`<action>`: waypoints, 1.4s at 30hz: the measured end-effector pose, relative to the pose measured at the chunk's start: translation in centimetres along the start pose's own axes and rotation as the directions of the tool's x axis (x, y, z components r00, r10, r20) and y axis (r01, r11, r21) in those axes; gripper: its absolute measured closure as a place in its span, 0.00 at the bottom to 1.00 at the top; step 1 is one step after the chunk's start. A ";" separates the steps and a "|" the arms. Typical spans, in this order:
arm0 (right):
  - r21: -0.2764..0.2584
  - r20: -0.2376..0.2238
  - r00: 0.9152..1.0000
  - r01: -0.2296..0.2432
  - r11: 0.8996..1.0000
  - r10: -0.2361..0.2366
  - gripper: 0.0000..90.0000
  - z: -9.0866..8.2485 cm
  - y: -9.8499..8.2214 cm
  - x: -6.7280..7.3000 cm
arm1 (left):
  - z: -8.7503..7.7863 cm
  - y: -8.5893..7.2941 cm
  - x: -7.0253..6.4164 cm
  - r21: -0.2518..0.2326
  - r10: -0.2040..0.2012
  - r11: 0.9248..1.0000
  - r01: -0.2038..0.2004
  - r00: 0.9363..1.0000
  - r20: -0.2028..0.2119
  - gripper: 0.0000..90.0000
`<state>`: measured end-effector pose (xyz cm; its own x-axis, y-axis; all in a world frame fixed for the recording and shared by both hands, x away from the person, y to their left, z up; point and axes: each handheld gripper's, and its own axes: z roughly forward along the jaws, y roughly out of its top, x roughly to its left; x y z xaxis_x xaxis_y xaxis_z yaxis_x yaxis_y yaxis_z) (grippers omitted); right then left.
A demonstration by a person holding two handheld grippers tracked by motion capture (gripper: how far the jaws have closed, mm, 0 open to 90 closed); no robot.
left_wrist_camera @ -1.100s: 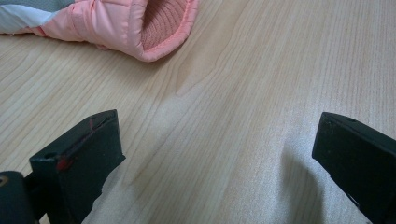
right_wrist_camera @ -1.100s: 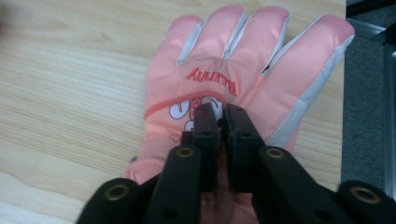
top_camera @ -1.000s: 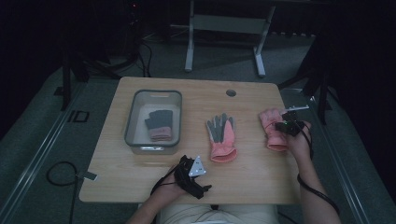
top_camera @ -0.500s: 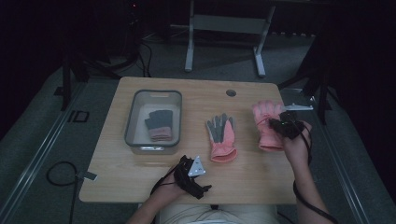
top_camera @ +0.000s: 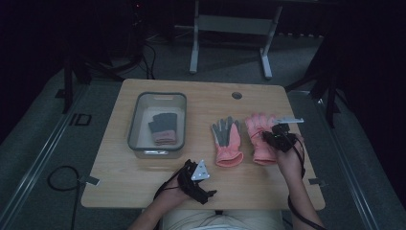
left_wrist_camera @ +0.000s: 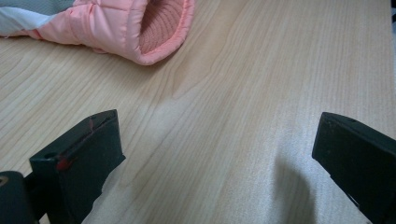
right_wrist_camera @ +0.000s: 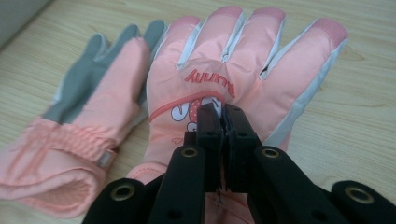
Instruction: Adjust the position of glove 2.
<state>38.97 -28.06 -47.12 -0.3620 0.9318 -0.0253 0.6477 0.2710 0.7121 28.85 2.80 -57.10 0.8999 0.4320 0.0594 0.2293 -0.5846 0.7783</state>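
- The pink padded winter glove with white finger seams and a red printed word on its back [right_wrist_camera: 219, 70] lies flat on the light wooden table [top_camera: 143, 177], directly under and ahead of the right gripper [right_wrist_camera: 223, 109]; its fingers point away from the gripper and its cuff sits beneath the jaws
- The right gripper is clenched, its two black jaws pressed together over the back of this glove; a fold of the pink fabric appears pinched between them near the printed picture, though the tips hide the contact itself; in the high view the right gripper [top_camera: 274, 137] sits over the same glove [top_camera: 258, 125]
- Just to the left of that gripper lies the second pink glove with the grey palm turned up [right_wrist_camera: 93, 102], close beside the first, cuff towards the gripper; seen from above [top_camera: 226, 141]
- The left gripper [left_wrist_camera: 215, 154] is released, jaws spread wide over bare wood with nothing between them; ahead of it and to its left lies the open ribbed cuff of a pink glove [left_wrist_camera: 154, 28]; from above the left gripper [top_camera: 195, 181] rests near the table's near edge
- Beyond the left gripper stands a grey rectangular plastic tub [top_camera: 135, 125] holding a dark grey knitted glove [top_camera: 163, 125]
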 end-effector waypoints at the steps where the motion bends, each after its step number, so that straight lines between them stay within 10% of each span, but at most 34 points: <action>1: 0.008 -0.002 1.000 -0.004 1.000 0.004 0.96 0.5 -0.1 -0.3 | 0.0 0.0 0.0 0.004 0.004 1.000 -0.004 1.000 -0.001 0.01; 12: 0.074 -0.008 1.000 -0.026 0.997 0.027 0.96 4.0 -1.5 -0.7 | 0.0 0.1 -0.3 0.009 0.010 1.000 -0.010 1.000 0.001 0.01; 27: 0.028 -0.006 1.000 -0.030 0.999 0.030 0.83 4.7 -2.3 -1.1 | 0.1 0.0 -0.4 0.022 0.012 1.000 -0.012 1.000 -0.003 0.01; 36: -0.024 -0.051 0.996 0.078 0.997 -0.079 0.71 3.1 -1.5 -1.8 | 0.2 0.0 -0.4 0.023 0.011 1.000 -0.011 1.000 -0.001 0.01; 42: 0.031 -0.033 0.991 0.132 0.991 -0.131 0.70 4.6 -2.1 -1.3 | 0.2 0.0 -0.4 0.025 0.013 1.000 -0.013 1.000 -0.002 0.01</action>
<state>41.14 -28.77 -51.79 -0.4655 0.8799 -0.0954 0.6148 0.3990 0.6803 28.54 2.45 -57.24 0.9020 0.4259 0.0709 0.2267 -0.6069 0.7618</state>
